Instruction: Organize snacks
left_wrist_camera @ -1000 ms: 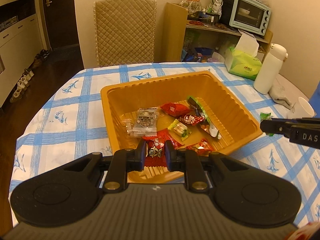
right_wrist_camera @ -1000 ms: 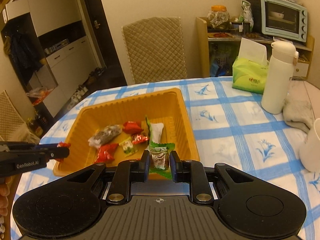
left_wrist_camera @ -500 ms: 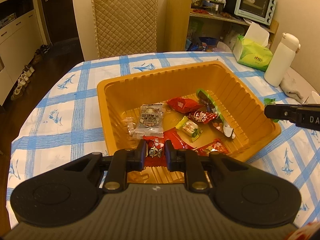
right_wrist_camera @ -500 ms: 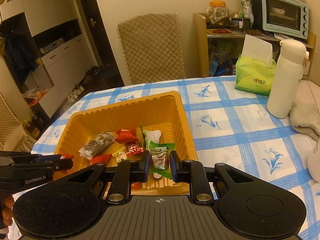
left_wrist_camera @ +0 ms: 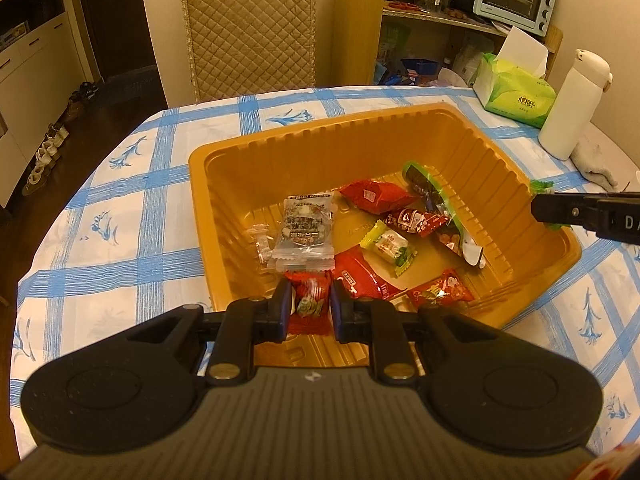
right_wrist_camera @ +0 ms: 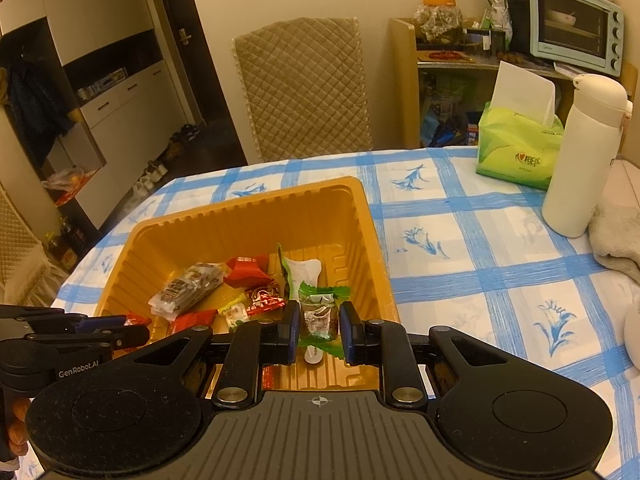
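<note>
An orange plastic tray (left_wrist_camera: 224,184) on the checked tablecloth holds several wrapped snacks, among them a clear dark-print packet (left_wrist_camera: 304,232), red packets (left_wrist_camera: 372,196) and a yellow-green candy (left_wrist_camera: 390,246). My left gripper (left_wrist_camera: 310,304) is shut on a red candy (left_wrist_camera: 308,300) above the tray's near rim. My right gripper (right_wrist_camera: 319,320) is shut on a green-wrapped candy (right_wrist_camera: 319,316) above the tray's (right_wrist_camera: 376,240) right side. The right gripper (left_wrist_camera: 576,210) also shows in the left wrist view, and the left gripper (right_wrist_camera: 120,330) in the right wrist view.
A white bottle (right_wrist_camera: 584,152), a green tissue box (right_wrist_camera: 516,148) and a grey cloth (right_wrist_camera: 616,236) stand at the table's far right. A padded chair (left_wrist_camera: 248,28) is behind the table. A shelf with a toaster oven (right_wrist_camera: 576,40) stands by the wall.
Both grippers have moved forward over the tray, each still holding its candy. The tray looks nearer and larger in both views.
</note>
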`<move>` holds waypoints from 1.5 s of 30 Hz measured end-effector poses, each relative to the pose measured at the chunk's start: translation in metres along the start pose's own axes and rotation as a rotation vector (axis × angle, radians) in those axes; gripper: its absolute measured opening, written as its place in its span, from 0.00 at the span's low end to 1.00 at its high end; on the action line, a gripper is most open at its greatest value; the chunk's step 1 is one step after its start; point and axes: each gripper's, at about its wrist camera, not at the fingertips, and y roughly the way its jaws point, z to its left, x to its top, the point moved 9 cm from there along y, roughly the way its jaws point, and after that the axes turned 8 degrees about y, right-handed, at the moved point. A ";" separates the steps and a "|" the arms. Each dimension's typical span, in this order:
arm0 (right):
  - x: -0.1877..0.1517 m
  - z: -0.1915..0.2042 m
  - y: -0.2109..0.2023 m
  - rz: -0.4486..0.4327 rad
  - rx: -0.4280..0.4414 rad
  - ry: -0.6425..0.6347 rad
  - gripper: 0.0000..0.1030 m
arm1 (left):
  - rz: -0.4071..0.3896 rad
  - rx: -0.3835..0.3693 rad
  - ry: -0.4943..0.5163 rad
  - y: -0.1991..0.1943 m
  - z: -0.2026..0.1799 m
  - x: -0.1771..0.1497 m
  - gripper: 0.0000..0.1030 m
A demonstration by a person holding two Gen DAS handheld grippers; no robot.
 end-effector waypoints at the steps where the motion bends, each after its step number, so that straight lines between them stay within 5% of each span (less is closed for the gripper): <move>1: 0.000 0.000 0.001 0.000 -0.002 -0.001 0.21 | -0.002 0.000 -0.001 0.000 0.000 0.000 0.18; 35: 0.008 -0.006 0.029 0.008 -0.005 -0.028 0.22 | -0.038 0.022 -0.027 -0.012 0.008 0.007 0.42; 37: 0.007 -0.006 0.026 0.009 0.006 -0.020 0.26 | -0.045 0.024 -0.031 -0.017 0.008 0.006 0.48; 39: 0.006 -0.005 0.020 0.003 0.015 -0.017 0.53 | -0.055 0.022 -0.036 -0.023 0.007 0.006 0.52; 40: 0.005 -0.004 0.014 -0.009 0.021 -0.010 0.59 | -0.060 0.021 -0.039 -0.027 0.007 0.006 0.55; 45: -0.003 -0.001 -0.009 -0.017 0.054 0.024 0.74 | -0.083 0.017 -0.064 -0.049 0.004 0.003 0.67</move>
